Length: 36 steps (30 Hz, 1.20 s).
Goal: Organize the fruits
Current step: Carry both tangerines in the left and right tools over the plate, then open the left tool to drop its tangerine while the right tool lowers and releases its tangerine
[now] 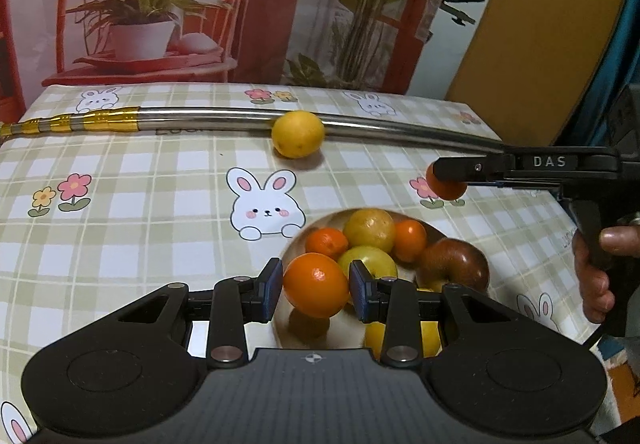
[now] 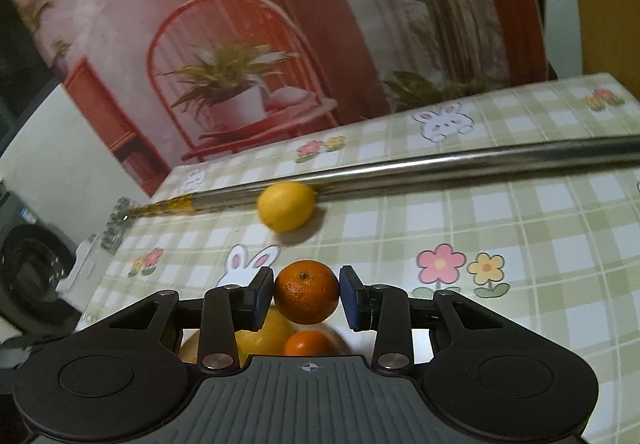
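Left wrist view showed the left claw (image 1: 316,290) clamped on an orange (image 1: 316,285) above the bowl (image 1: 294,244); the right claw (image 2: 307,295) gripped a mandarin (image 2: 306,292).

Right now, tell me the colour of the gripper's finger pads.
Blue pads, clearest in the left wrist view.

Printed backdrop (image 1: 160,4) – red chair, potted plants – behind table; yellow-brown board (image 1: 540,24) at right.
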{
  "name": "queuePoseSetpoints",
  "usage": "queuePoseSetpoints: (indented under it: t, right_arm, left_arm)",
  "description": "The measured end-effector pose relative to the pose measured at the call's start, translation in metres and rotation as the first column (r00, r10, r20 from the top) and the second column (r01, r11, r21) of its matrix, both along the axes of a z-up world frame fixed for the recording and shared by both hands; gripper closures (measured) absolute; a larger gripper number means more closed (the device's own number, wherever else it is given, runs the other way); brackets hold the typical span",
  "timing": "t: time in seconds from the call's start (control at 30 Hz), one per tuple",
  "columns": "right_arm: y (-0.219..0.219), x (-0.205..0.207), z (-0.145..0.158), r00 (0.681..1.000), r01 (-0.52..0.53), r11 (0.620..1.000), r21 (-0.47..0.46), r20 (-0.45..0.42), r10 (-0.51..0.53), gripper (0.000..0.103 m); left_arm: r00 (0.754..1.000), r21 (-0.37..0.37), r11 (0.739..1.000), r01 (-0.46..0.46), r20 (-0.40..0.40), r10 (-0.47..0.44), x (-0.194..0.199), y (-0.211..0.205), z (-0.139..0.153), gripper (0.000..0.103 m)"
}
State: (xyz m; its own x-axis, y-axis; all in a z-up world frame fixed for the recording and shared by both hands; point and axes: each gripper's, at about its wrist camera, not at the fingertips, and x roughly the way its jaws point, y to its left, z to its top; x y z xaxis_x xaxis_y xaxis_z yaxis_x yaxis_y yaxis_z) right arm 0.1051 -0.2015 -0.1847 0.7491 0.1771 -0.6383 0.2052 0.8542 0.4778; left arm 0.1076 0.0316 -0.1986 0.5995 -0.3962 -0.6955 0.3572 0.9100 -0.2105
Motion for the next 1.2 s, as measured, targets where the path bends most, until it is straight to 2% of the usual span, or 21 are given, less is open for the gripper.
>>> queuePoseSetpoints:
  t: [0.3,0.77,1.2]
  right_arm:
    - [0.020,-0.016,0.013,0.999,-0.048,0.998,-0.033,0.021,0.049,0.070]
    - [0.023,-0.031,0.007,0.999,-0.032,0.999,-0.012,0.009,0.032,0.070]
    - [0.026,-0.040,0.007,1.000,-0.023,1.000,0.000,0.001,0.023,0.070]
  left_arm:
    - [0.999,0.036,0.998,0.050,-0.003,-0.050,-0.004,-0.013,-0.006,0.065]
    - [0.996,0.058,0.994,0.090,-0.021,-0.089,-0.004,-0.021,-0.012,0.064]
    - [0.999,0.038,0.999,0.027,-0.017,-0.026,-0.009,-0.012,-0.005,0.064]
